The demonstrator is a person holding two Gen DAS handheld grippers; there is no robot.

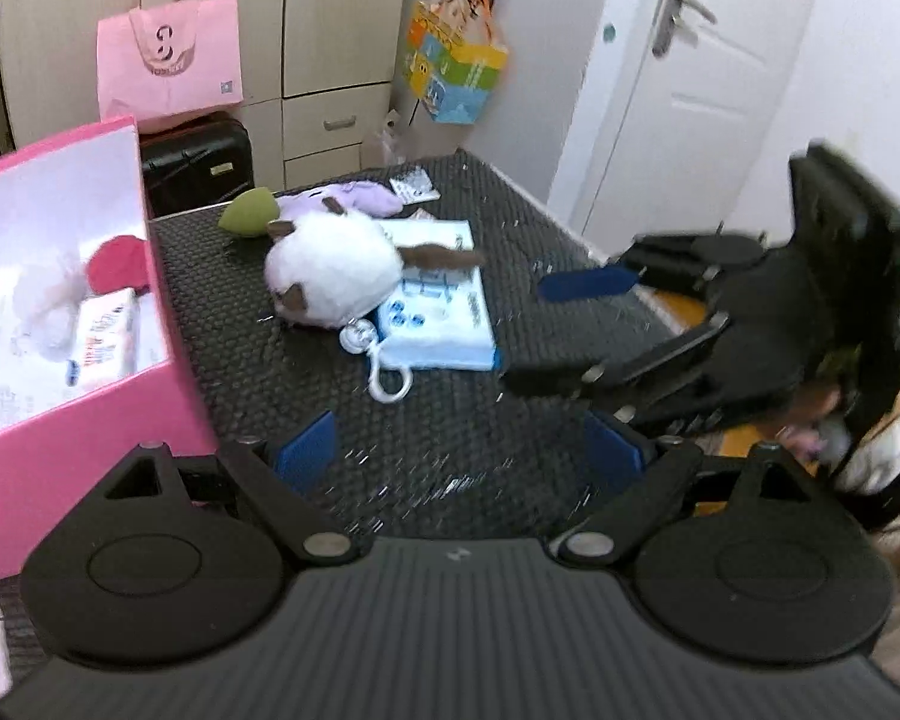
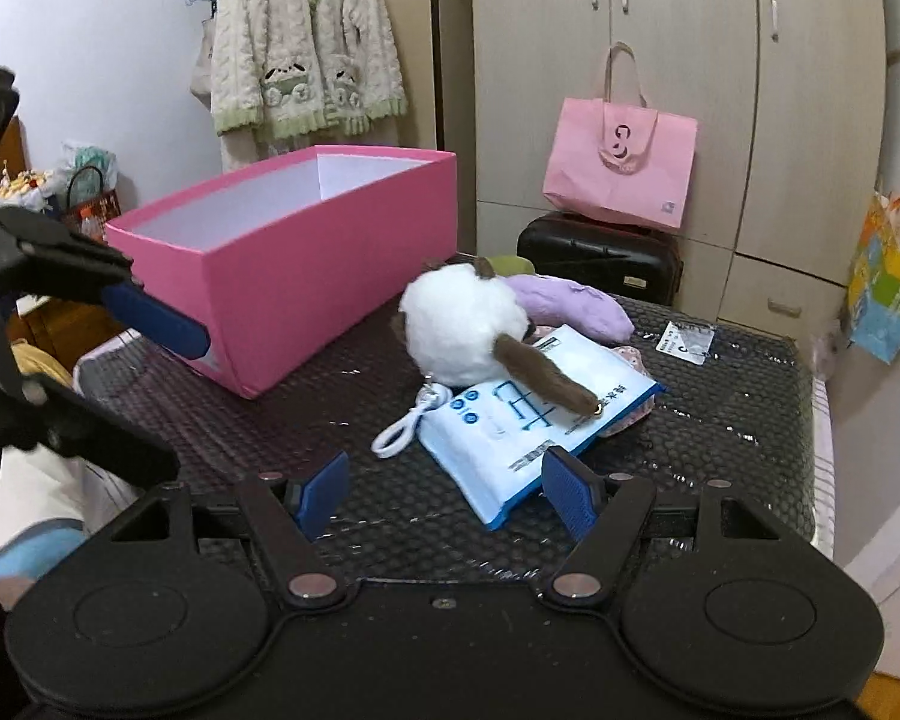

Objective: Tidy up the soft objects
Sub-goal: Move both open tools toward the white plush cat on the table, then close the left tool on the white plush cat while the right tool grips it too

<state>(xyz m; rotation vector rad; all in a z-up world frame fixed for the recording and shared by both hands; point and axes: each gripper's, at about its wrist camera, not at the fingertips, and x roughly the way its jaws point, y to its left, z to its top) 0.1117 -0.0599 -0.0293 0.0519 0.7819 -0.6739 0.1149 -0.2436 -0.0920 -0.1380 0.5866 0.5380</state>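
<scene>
A white plush cat with brown ears and tail (image 1: 330, 270) (image 2: 465, 330) lies on a light blue tissue pack (image 1: 444, 324) (image 2: 528, 420) in the middle of the black table. A purple plush (image 1: 354, 198) (image 2: 576, 306) and a green soft piece (image 1: 249, 213) (image 2: 513, 265) lie behind it. The pink box (image 1: 78, 420) (image 2: 306, 282) stands at the left and holds a white plush, a red soft item and a tissue pack. My left gripper (image 1: 462, 456) is open and empty, near the box. My right gripper (image 2: 444, 492) is open and empty, just before the tissue pack.
The table (image 1: 450, 438) (image 2: 720, 420) has a black textured mat. A small white card (image 2: 687, 343) lies at its far right. A black suitcase (image 2: 600, 258) with a pink bag (image 2: 621, 162) on it stands behind the table. A white door (image 1: 690, 90) is at the right.
</scene>
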